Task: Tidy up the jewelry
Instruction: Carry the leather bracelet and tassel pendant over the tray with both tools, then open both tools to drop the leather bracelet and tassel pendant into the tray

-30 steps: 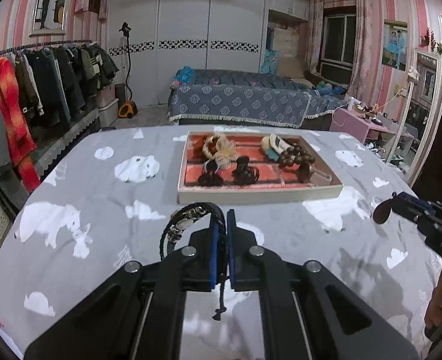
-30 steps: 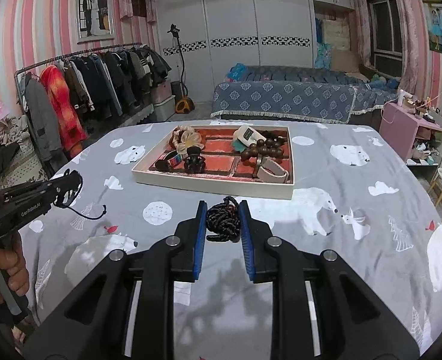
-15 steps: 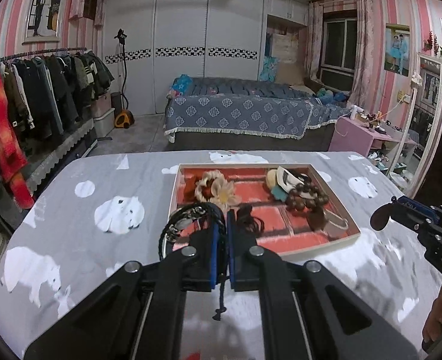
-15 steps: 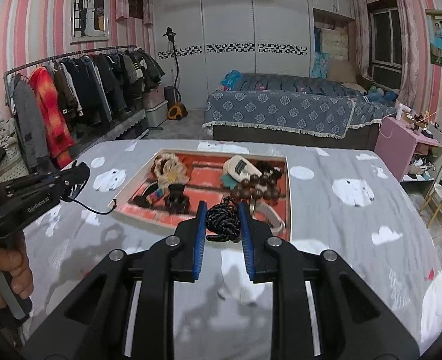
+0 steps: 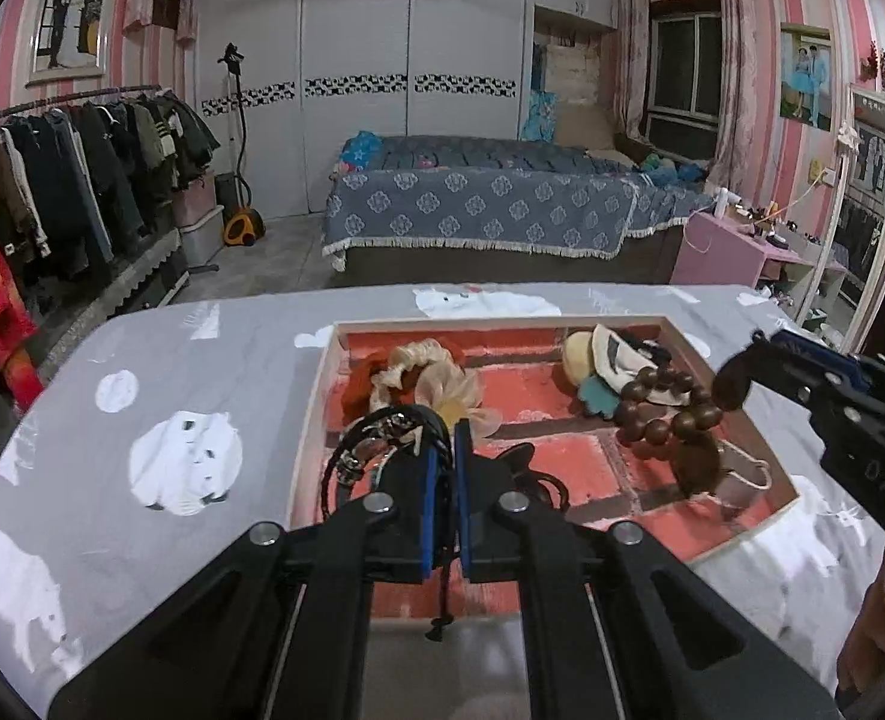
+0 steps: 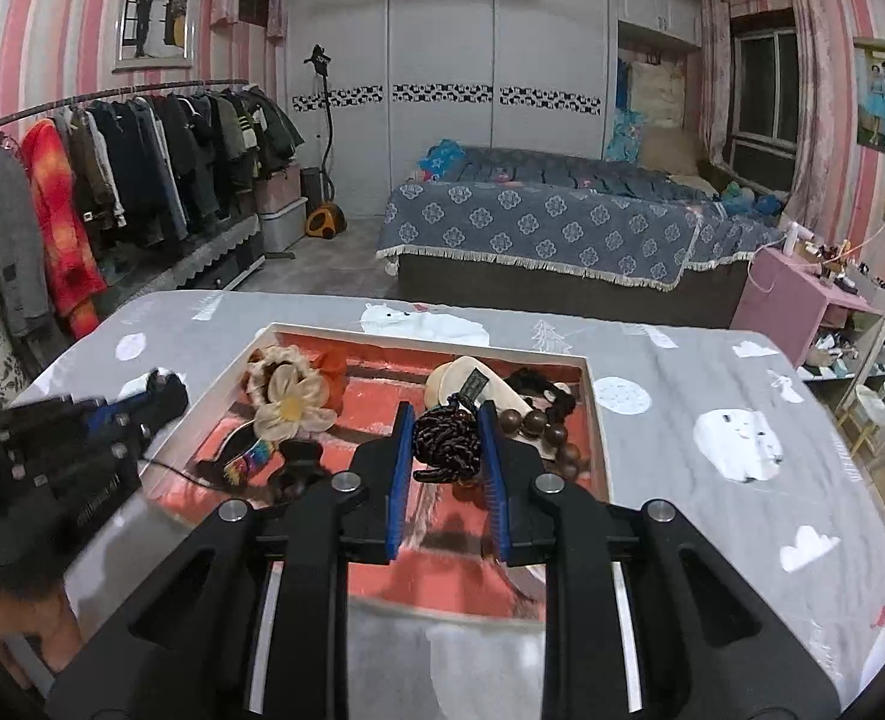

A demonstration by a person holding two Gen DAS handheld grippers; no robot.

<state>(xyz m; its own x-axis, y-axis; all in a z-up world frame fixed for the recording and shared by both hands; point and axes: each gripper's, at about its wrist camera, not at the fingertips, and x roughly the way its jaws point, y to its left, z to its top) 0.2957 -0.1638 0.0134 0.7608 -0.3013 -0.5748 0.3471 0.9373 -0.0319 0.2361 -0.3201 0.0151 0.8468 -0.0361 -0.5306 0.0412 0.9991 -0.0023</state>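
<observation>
1. Black braided bracelet (image 5: 382, 441): a cord loop with metal fittings, pinched between the blue pads of the left gripper (image 5: 447, 480); jaws nearly together, a cord end dangling below them. The loop hangs above the left part of the tray.
2. Dark knotted cord bundle (image 6: 447, 441): clamped between the blue pads of the right gripper (image 6: 447, 450), whose jaws stand only as far apart as the bundle is wide. It is held above the middle of the tray.
3. Jewelry tray (image 5: 742, 531): shallow, pale rim, red brick-patterned floor; it lies on the table, beneath both grippers.
4. Tray contents: a cream fabric flower scrunchie (image 6: 289, 399) at the left; a wooden bead bracelet (image 5: 661, 408) at the right, beside a cream oval piece (image 6: 451, 381); a black hair clip (image 6: 298, 462) near the front.
5. Table cover (image 5: 172, 396): grey cloth printed with white polar bears.
6. Surroundings: a clothes rack (image 6: 142, 168) to the left, a bed (image 6: 562, 222) behind, a pink side table (image 6: 802, 294) at right.
</observation>
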